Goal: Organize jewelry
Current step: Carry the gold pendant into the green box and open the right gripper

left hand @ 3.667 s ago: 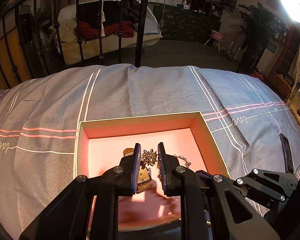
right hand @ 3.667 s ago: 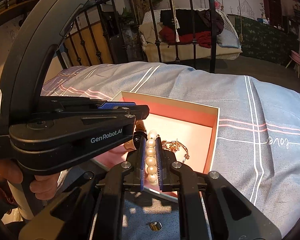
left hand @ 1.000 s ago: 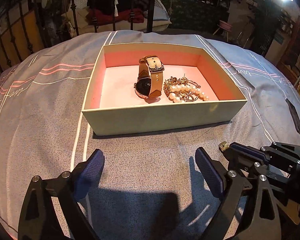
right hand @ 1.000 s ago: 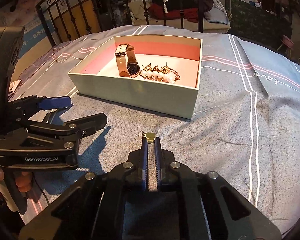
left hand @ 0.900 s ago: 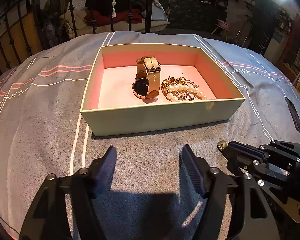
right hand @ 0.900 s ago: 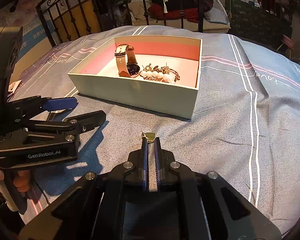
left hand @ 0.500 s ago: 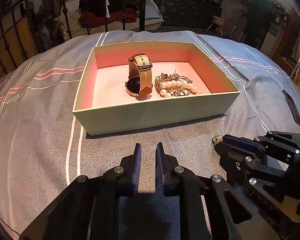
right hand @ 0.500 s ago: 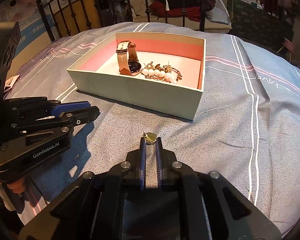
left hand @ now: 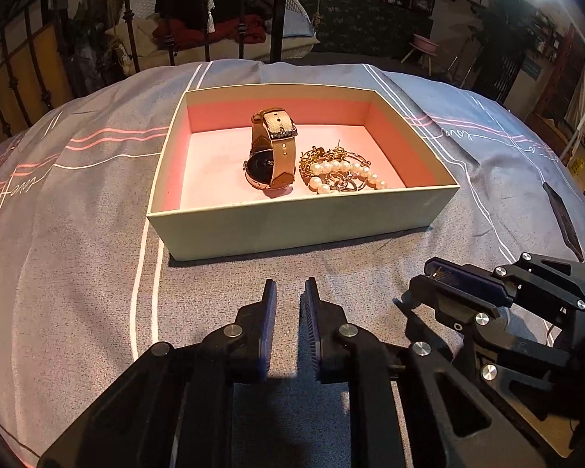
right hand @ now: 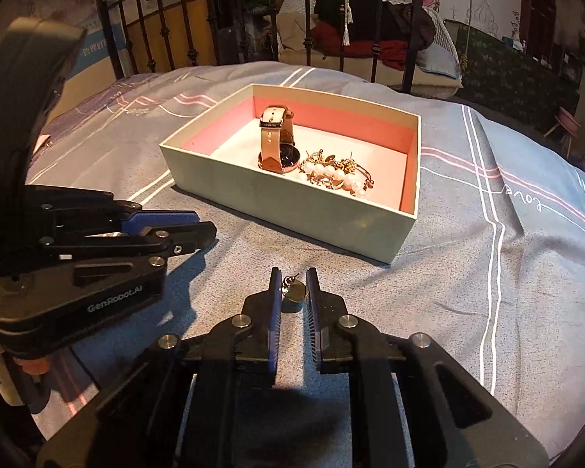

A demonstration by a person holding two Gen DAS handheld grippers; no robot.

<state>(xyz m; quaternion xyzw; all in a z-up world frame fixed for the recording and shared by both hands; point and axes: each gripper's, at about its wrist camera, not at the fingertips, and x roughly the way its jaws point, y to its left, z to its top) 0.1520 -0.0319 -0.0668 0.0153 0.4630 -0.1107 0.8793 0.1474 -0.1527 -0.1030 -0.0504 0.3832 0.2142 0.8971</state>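
Note:
An open box (left hand: 292, 226) with a pink lining sits on the grey bedspread; it also shows in the right wrist view (right hand: 292, 210). Inside lie a tan-strapped watch (left hand: 273, 152), a pearl strand (left hand: 343, 175) and tangled gold chains (left hand: 331, 156). My left gripper (left hand: 289, 296) is shut and empty, just in front of the box. My right gripper (right hand: 293, 284) is closed on a small gold earring (right hand: 294, 291) in front of the box's near corner, low over the bedspread. The right gripper also shows at the right of the left wrist view (left hand: 448, 284).
A black iron bed rail (right hand: 331, 19) runs behind the box. A dark flat object (left hand: 561, 218) lies on the bedspread at the far right. A cushioned seat with red and dark clothes (left hand: 214, 27) stands beyond the rail.
My left gripper has closed from wide open to shut. My right gripper holds the earring and has shifted slightly toward the box.

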